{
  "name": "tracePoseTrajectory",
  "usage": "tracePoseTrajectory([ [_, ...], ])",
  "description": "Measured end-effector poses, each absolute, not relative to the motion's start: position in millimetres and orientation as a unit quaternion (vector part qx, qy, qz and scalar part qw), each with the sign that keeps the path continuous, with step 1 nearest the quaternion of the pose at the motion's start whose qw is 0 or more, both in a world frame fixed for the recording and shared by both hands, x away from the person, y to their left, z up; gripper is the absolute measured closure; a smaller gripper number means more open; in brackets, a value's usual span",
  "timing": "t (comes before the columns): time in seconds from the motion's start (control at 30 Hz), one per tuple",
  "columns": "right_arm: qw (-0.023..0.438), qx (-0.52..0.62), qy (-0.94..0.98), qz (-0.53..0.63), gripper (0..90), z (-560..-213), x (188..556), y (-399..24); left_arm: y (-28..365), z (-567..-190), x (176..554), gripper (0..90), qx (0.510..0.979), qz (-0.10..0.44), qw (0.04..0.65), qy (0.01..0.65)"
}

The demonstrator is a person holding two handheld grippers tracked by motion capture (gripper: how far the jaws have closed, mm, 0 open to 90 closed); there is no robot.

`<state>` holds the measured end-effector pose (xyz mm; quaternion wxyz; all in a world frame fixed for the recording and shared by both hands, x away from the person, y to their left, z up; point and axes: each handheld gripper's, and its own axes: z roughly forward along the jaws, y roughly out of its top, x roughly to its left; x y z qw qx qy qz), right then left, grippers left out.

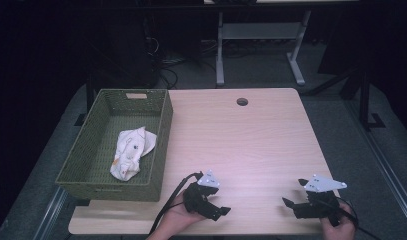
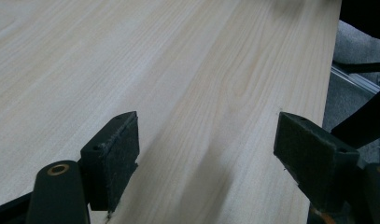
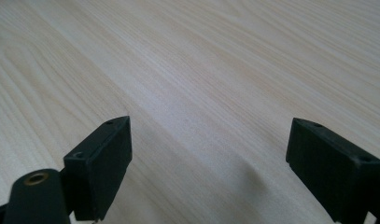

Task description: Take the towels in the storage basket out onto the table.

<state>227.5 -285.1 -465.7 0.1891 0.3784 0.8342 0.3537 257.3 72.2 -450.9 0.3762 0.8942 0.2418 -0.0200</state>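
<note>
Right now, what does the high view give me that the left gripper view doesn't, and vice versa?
High view: a green basket at the table's left holding a crumpled white cloth, plus the right tool near the front edge. Left gripper view: a close look at the left tool, open with nothing between its pads. Both: the light wooden table.

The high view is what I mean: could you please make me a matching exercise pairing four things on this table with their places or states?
Things:
1. cloth
2. basket
3. left claw
4. round hole

Places or states:
A. near the table's far edge
B. open over bare wood, near the front edge
C. crumpled inside the basket
D. green, on the table's left side

Pairs: 1-C, 2-D, 3-B, 4-A
</note>
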Motion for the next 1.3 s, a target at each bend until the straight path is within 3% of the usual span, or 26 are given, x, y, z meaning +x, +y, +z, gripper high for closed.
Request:
tracePoseTrajectory([
  [0.73, 0.192, 0.388, 0.829, 0.353, 14.0, -465, 226, -286, 73, -405, 295, 21.0, 0.907, -0.051, 0.346, 0.235],
  [1.3, 0.191, 0.39, 0.83, 0.35, 14.0, -465, 226, -287, 97, -346, 340, 20.1, 0.884, -0.037, 0.357, 0.299],
])
